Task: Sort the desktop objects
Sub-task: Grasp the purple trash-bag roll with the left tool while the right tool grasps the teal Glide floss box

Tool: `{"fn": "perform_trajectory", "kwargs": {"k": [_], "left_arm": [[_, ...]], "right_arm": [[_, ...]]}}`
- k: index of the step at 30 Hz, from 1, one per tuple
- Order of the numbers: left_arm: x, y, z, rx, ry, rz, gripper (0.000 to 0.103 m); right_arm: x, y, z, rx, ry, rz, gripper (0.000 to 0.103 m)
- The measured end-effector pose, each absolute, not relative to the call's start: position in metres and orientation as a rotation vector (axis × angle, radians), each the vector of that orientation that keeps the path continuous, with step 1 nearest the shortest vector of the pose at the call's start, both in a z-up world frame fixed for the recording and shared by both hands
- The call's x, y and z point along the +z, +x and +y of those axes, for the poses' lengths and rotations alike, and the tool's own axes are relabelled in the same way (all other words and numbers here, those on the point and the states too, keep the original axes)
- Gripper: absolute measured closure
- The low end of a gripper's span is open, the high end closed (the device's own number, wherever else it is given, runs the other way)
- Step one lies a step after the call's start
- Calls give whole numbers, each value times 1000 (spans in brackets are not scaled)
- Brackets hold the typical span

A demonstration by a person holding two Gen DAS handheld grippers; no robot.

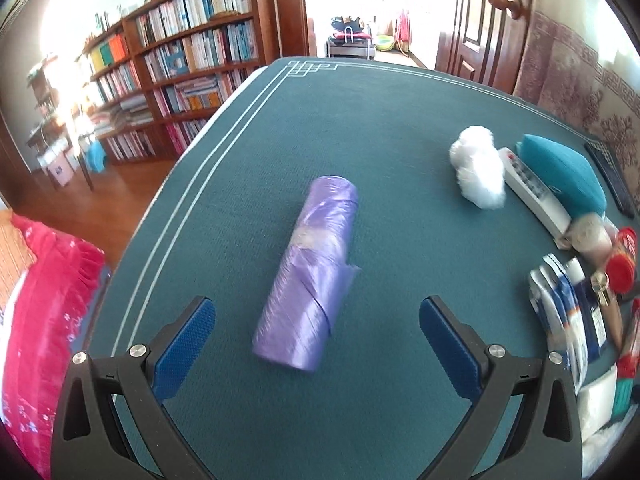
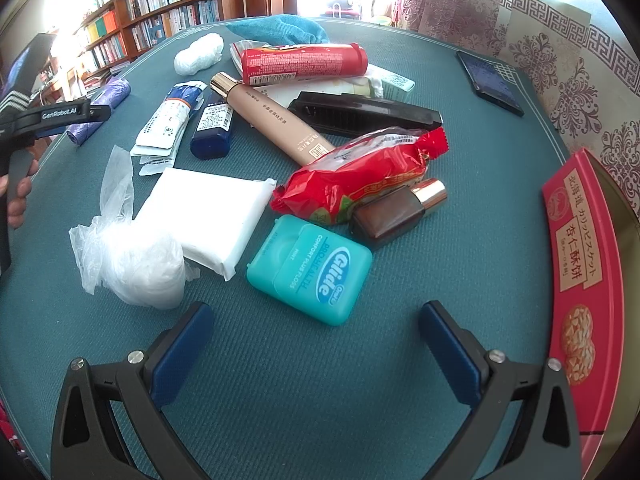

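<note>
In the left wrist view, a purple roll of plastic bags [image 1: 310, 272] lies on the green table mat [image 1: 360, 120], just ahead of my open, empty left gripper [image 1: 316, 312]. In the right wrist view, my right gripper [image 2: 316, 316] is open and empty, just short of a teal Glide floss box [image 2: 310, 270]. Beyond it lies a pile: a red snack packet [image 2: 360, 176], a brown bottle [image 2: 394, 212], a white tissue pack [image 2: 208, 216], a beige tube [image 2: 272, 116], a red canister [image 2: 304, 62] and a black comb [image 2: 360, 114]. The purple roll [image 2: 100, 112] shows at far left.
A red biscuit tin [image 2: 580, 280] stands at the right edge. A dark phone [image 2: 490, 80] lies at the back right. A crumpled clear bag [image 2: 132, 256] sits left of the floss. A white wad [image 1: 476, 168], a power strip [image 1: 536, 196] and a teal cloth [image 1: 560, 172] lie right of the roll. A bookshelf [image 1: 180, 64] stands beyond the table.
</note>
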State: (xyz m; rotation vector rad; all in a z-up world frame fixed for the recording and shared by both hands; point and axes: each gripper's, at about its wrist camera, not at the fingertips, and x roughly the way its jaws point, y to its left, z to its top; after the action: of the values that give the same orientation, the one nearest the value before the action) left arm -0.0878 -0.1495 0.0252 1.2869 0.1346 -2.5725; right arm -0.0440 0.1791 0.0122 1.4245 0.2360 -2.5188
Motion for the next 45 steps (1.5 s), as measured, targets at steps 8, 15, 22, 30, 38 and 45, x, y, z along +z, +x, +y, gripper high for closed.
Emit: {"fn": "perform_trajectory", "kwargs": {"k": [8,15,22,30,38,45], "left_arm": [[11,-101,-153,-2588,1335,168,14],[14,-97,-145,-2658,1306,120,43],[19,-88,-143,-2685,1291,110,68],[20,-84,-129,-2705,1311,128,68],[21,-71,-108,-2755,1347,158,68],[23,-58,-95,-2786,1354,154,68]], "right_arm": [[13,-43,179,-2520,1422,235,0],[12,-41,178,-2541,1423,207,0],[16,-46,193,-2594,1402,90,8],[19,-54,191,-2602,1423,104,12],[17,-65,177,-2629,1435,110,21],[18,-59,180,-2663,1412,111,40]]}}
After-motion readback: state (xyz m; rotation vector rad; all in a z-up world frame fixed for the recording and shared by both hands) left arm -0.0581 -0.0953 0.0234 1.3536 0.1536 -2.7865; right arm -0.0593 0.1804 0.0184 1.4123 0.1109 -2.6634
